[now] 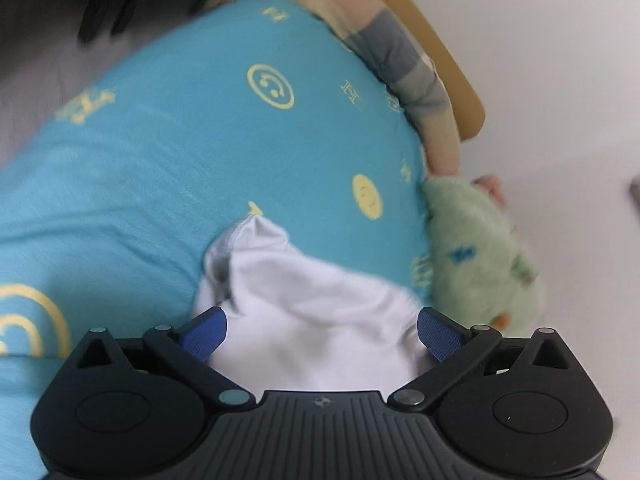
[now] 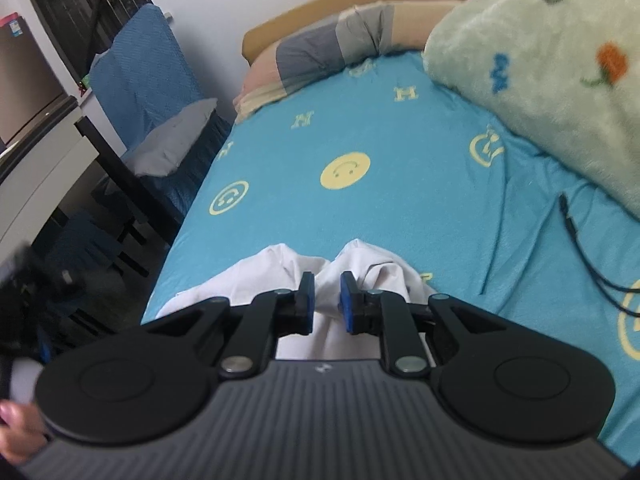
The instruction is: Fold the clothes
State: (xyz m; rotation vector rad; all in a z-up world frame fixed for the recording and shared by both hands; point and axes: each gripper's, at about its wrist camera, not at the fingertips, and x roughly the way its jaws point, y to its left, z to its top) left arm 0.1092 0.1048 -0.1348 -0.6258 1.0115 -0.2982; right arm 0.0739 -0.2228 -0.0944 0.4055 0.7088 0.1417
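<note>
White garment (image 2: 360,276) lies bunched on the turquoise bedsheet (image 2: 400,152) near the bed's close edge, sheet printed with yellow smiley faces and H letters. Right gripper (image 2: 327,300) has its jaws drawn narrow with a fold of the white cloth pinched between the blue pads (image 2: 346,304), cloth rising in two humps just past the fingertips. Left gripper (image 1: 322,332) stands at full spread, pads well apart and not pressing on anything; the white garment (image 1: 304,312) sits loosely between and under them, one hemmed corner poking up toward the sheet beyond. Left view is motion-blurred. Pale green fleece blanket (image 2: 540,80) with small coloured motifs heaped along the right side of the bed, touching the sheet. Striped grey and beige pillow (image 2: 332,48) at the far end against a tan headboard (image 2: 360,0). Black cable (image 2: 580,248) trails over the sheet just beside the blanket. Blue cloth draped over a chair (image 2: 140,68) off the left side of the bed
</note>
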